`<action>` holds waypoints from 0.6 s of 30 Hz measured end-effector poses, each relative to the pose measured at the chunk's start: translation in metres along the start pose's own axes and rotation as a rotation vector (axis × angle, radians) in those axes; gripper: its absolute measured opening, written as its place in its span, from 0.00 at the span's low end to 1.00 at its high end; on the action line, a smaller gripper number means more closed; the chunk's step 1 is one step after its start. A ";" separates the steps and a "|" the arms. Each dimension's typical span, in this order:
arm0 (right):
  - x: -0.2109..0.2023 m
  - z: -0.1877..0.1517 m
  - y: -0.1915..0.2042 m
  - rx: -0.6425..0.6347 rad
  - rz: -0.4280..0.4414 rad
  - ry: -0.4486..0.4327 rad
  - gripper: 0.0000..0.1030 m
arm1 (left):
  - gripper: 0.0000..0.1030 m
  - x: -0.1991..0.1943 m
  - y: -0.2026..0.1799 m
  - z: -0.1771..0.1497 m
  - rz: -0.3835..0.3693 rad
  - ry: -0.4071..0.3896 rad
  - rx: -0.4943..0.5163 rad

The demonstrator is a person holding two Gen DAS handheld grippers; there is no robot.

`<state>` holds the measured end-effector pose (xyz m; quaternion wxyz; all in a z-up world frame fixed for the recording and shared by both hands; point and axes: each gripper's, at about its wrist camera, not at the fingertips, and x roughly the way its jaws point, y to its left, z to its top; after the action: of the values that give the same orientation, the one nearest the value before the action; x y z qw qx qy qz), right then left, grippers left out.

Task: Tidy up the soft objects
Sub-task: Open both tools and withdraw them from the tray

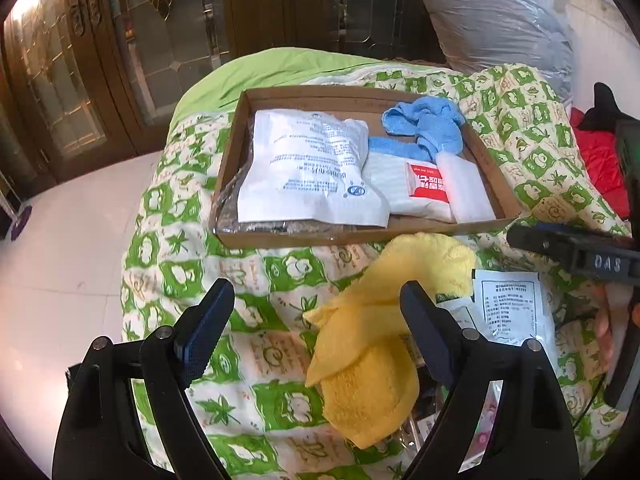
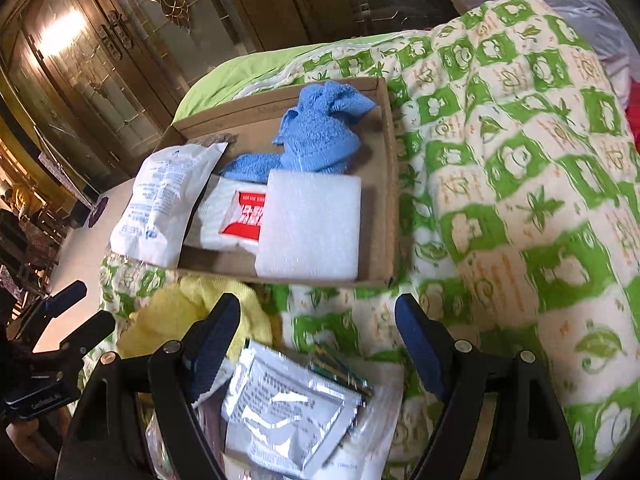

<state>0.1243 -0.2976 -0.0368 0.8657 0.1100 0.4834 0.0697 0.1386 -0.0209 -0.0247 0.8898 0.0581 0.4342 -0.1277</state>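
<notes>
A shallow cardboard box (image 1: 232, 148) (image 2: 386, 184) lies on the green-patterned quilt. In it are a white printed pouch (image 1: 308, 168) (image 2: 160, 200), a blue towel (image 1: 424, 124) (image 2: 320, 132), a white packet with a red label (image 1: 424, 186) (image 2: 244, 220) and a white foam pad (image 1: 466, 188) (image 2: 312, 224). A yellow towel (image 1: 372, 344) (image 2: 176, 316) lies crumpled on the quilt in front of the box. My left gripper (image 1: 316, 328) is open and empty above the towel's left edge. My right gripper (image 2: 320, 340) is open and empty above silver foil packets (image 2: 292, 412).
A green-and-white quilt (image 1: 280, 272) (image 2: 520, 200) covers the bed. More packets (image 1: 508, 304) lie right of the yellow towel. A plastic-wrapped pillow (image 1: 500, 16) sits behind. Red fabric (image 1: 600, 160) lies at the right. Glass-panelled wooden doors (image 1: 120, 40) and white floor (image 1: 60, 260) are at the left.
</notes>
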 end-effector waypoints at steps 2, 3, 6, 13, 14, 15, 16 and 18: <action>-0.002 -0.006 0.000 -0.006 0.002 0.012 0.78 | 0.83 -0.002 0.001 -0.001 -0.006 0.002 -0.013; -0.003 -0.009 0.001 -0.009 0.004 0.018 0.78 | 0.83 -0.002 0.002 -0.001 -0.009 0.003 -0.016; -0.005 -0.019 0.002 -0.017 0.008 0.034 0.78 | 0.83 -0.002 0.001 -0.002 -0.005 0.006 -0.010; -0.014 -0.040 0.011 -0.074 -0.008 0.062 0.78 | 0.83 0.004 -0.001 -0.003 -0.013 0.028 -0.005; -0.013 -0.043 0.013 -0.086 -0.010 0.070 0.78 | 0.83 0.005 0.000 -0.003 -0.013 0.034 -0.009; -0.012 -0.044 0.014 -0.093 -0.011 0.077 0.78 | 0.83 0.007 0.000 -0.003 -0.013 0.040 -0.014; -0.010 -0.045 0.016 -0.100 -0.011 0.086 0.78 | 0.83 0.008 0.001 -0.003 -0.013 0.045 -0.018; -0.008 -0.046 0.018 -0.107 -0.011 0.095 0.78 | 0.83 0.009 0.002 -0.003 -0.022 0.046 -0.028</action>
<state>0.0811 -0.2765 -0.0491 0.8469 0.0574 0.5199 0.0960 0.1419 -0.0196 -0.0334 0.8788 0.0439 0.4570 -0.1299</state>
